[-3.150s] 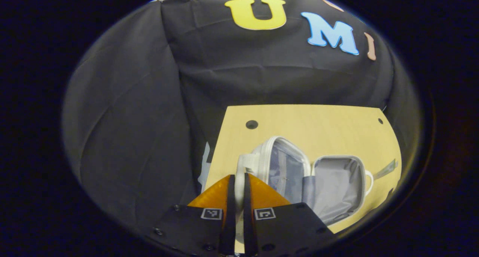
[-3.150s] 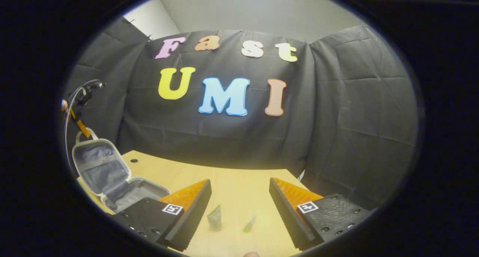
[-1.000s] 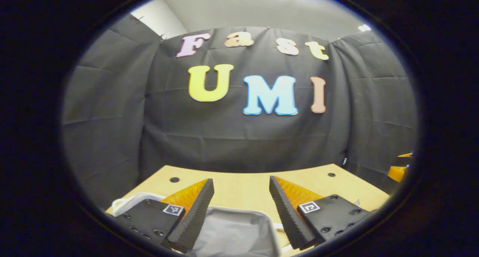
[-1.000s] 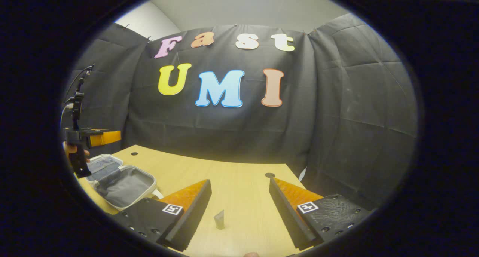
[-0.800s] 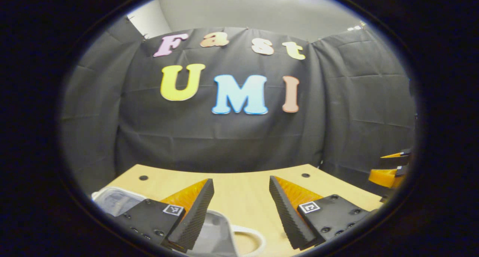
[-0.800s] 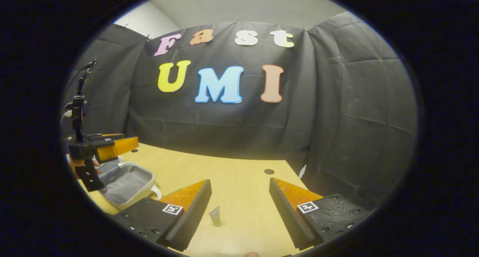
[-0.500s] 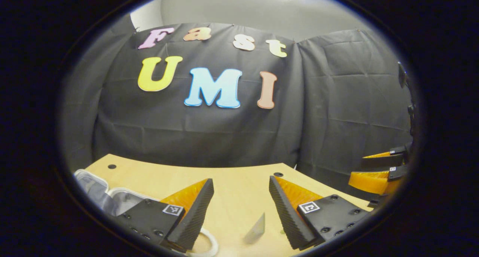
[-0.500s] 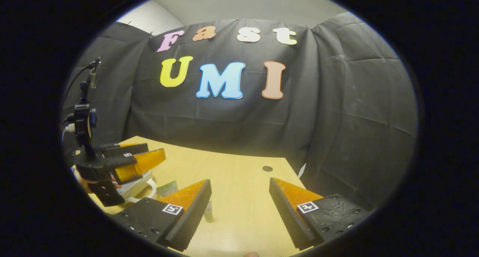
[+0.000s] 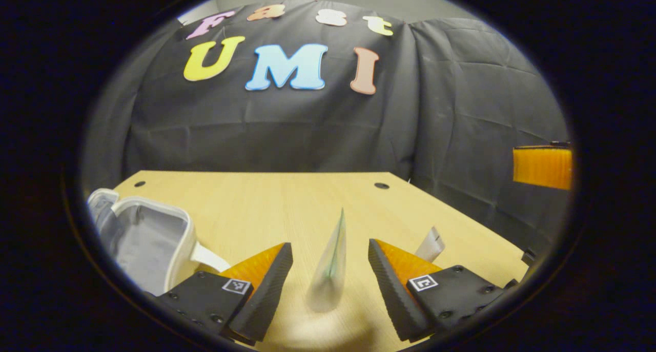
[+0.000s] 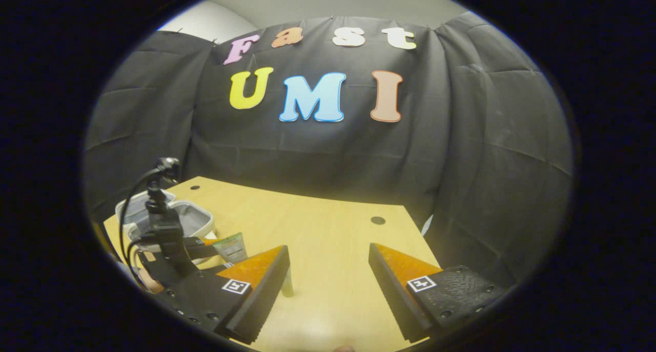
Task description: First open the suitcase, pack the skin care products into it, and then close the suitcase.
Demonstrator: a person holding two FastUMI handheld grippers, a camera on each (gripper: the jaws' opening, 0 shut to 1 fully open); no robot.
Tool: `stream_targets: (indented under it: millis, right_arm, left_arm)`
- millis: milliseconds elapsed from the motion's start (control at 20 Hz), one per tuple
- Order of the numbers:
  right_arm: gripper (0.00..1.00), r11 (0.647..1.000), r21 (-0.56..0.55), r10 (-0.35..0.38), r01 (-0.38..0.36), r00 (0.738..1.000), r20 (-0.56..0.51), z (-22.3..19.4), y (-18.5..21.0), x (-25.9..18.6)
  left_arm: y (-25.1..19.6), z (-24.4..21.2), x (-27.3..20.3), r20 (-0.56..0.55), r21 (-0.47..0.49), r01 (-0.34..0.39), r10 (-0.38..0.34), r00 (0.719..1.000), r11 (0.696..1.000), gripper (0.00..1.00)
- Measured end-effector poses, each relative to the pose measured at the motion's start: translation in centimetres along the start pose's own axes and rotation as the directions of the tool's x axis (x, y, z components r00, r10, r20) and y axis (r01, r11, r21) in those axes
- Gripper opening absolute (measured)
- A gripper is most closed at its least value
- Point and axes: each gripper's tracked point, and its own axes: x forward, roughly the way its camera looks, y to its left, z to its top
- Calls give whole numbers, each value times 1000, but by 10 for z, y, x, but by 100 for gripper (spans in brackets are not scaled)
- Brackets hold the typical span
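Compared with half a second before, lowered and brought closer to the pale tube (image 9: 329, 264), which now stands upright on the wooden table (image 9: 266, 198) between the wide-spread ribbed fingers of the left gripper (image 9: 330, 283) without touching either of them. At the left of the left gripper view lies the open suitcase (image 9: 148, 239), a small white hard shell with rounded corners, grey fabric lining and a loop handle; just behind the right finger stands a second, flat white tube (image 9: 429, 244). In the right gripper view, right gripper (image 10: 329, 290) also held wide open with nothing inside, one more small tube (image 10: 287, 284) upright on the table just beside its left finger.
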Motion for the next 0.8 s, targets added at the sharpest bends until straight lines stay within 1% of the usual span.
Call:
stream_targets:
  millis: [100,200,250,350,400,450,550,700,750,800]
  right_arm:
    - [94,1000,-4,18,-18,1000,-12,-4,5,5]
    - [95,999,3,41,-41,999,-18,-7,13,9]
    - [95,998,9,56,-56,998,-22,-7,19,13]
    - [95,997,24,79,-78,996,-37,-12,29,22]
    - [95,996,36,88,-86,995,-48,-15,34,28]
    - [95,994,53,96,-93,994,-55,-17,39,33]
    - [95,992,83,103,-96,991,-84,-27,48,45]
    - [95,991,104,97,-83,985,-143,-55,58,66]
    - [94,992,105,91,-74,981,-174,-68,60,74]
    - [93,992,106,84,-63,974,-209,-82,62,81]
  left_arm:
    - [4,-16,6,-44,-36,-11,9,999,999,93]
    - [9,-26,10,-94,-46,-39,34,995,998,76]
    - [15,-28,10,-99,-41,-56,52,994,998,61]
    - [17,-27,11,-115,-18,-54,51,992,998,52]
    - [18,-28,8,-145,-29,-52,47,988,998,48]
    - [20,-27,6,-184,-56,-40,29,983,998,46]
    - [23,-16,-10,-210,-132,-29,1,978,991,41]
    - [36,22,-43,-198,-229,-17,-29,980,973,41]
    - [42,38,-57,-183,-262,-16,-33,983,965,39]
    - [50,54,-71,-164,-286,-16,-32,986,958,41]
